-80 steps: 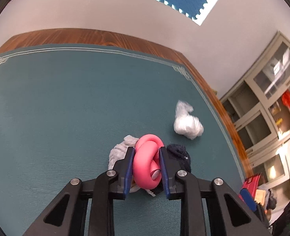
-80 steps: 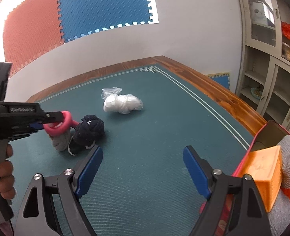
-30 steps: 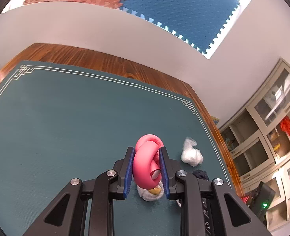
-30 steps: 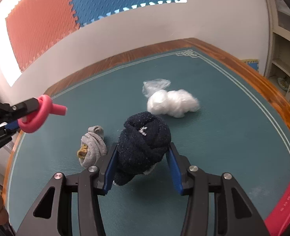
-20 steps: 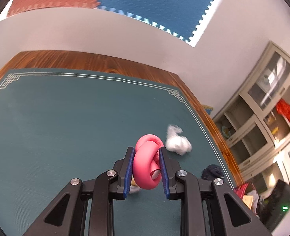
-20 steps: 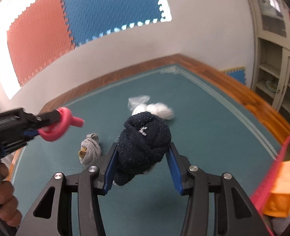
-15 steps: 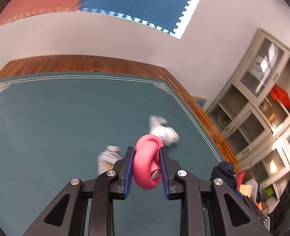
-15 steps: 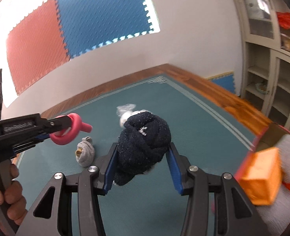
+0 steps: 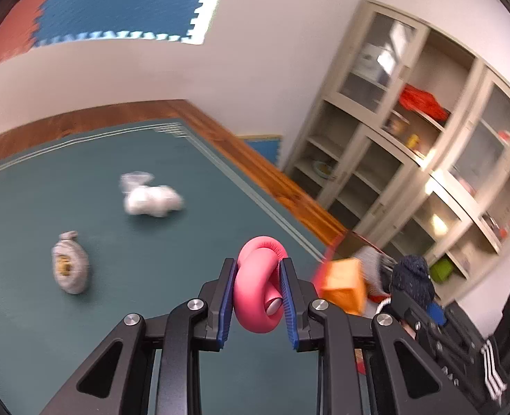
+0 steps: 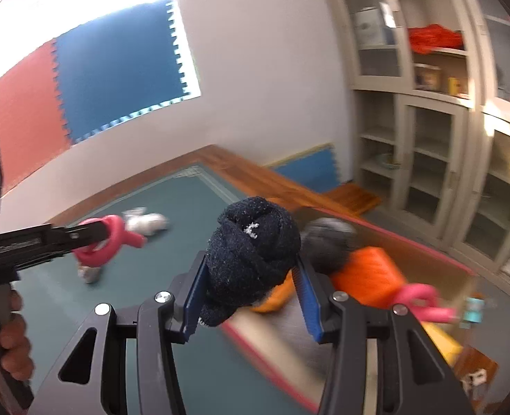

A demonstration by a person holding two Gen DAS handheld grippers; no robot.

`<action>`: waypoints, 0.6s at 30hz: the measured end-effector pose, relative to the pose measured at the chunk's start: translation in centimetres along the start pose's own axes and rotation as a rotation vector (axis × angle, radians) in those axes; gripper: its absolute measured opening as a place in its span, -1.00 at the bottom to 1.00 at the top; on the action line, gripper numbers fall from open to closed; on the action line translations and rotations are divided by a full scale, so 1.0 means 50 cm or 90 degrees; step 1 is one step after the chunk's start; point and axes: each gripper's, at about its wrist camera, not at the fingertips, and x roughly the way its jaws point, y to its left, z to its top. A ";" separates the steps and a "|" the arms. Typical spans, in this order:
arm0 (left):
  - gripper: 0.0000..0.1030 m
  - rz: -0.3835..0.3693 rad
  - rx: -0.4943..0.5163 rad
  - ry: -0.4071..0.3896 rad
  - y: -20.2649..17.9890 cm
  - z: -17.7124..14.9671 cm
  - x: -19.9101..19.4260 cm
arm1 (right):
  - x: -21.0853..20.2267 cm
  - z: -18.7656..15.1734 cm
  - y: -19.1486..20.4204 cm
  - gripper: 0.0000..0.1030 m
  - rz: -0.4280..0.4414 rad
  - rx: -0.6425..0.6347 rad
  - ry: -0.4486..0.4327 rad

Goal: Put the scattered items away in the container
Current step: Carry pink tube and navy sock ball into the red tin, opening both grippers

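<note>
My left gripper is shut on a pink knotted foam tube held above the green mat; it also shows in the right wrist view. My right gripper is shut on a rolled navy sock, seen in the left wrist view over the red-rimmed box at the table's right end. The box holds an orange block, a grey sock and another pink tube. A grey sock roll and a white plastic bag lie on the mat.
The green mat covers a table with a wooden border. Beige glass-door cabinets stand beyond the table's right end. A hand holds the left gripper's handle.
Both grippers have swung right toward the box with their loads. The navy sock, gripped on the mat a second ago, now hangs over the box.
</note>
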 end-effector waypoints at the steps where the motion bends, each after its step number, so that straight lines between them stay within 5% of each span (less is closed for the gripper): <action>1: -0.49 -0.010 0.009 0.003 -0.017 -0.004 0.001 | -0.009 -0.002 -0.018 0.01 -0.012 0.006 -0.002; 9: -0.49 -0.084 0.046 0.044 -0.126 -0.023 0.029 | -0.058 -0.008 -0.115 0.01 -0.076 0.043 -0.010; 18: -0.49 -0.147 0.073 0.085 -0.232 -0.032 0.079 | -0.073 -0.018 -0.156 0.03 -0.076 0.059 -0.010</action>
